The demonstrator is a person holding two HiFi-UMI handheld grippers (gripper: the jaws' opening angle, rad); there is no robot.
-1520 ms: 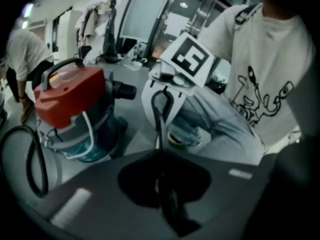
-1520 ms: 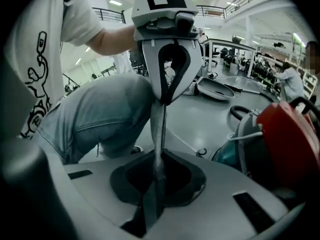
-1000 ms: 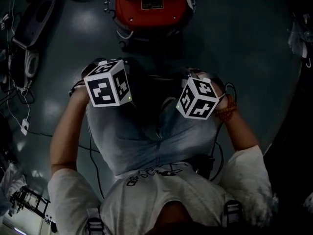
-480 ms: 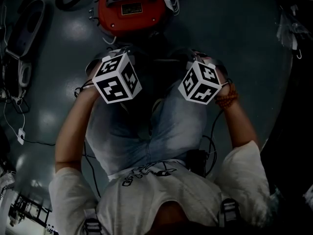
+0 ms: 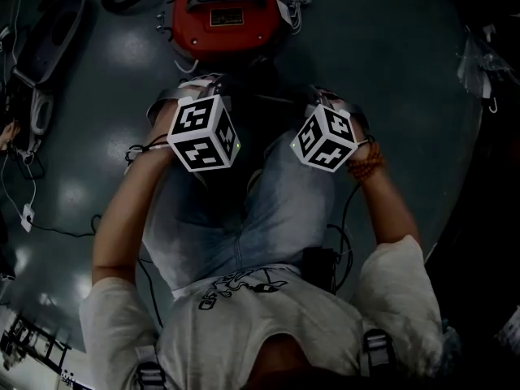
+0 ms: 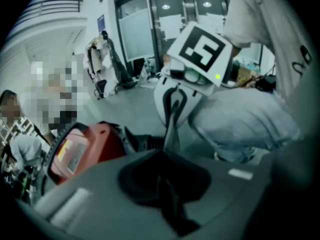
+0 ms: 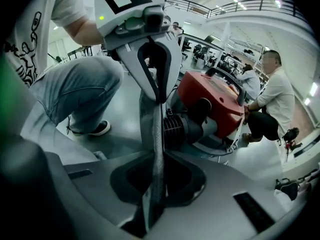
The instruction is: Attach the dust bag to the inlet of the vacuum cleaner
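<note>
"Dust bag [image 7: 156, 134], where is it?"
"Stretched between the grippers, by the person's knees [image 5: 268, 193], near the red vacuum cleaner [image 5: 223, 15]."
"Its long axis?"
"Runs straight from the left gripper [image 6: 169, 199] to the right gripper [image 7: 150, 209], edge-on in both gripper views. Each pair of jaws pinches one end."

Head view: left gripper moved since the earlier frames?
Yes, rightward: the left gripper now sits below the red vacuum cleaner, no longer off its left side.
</note>
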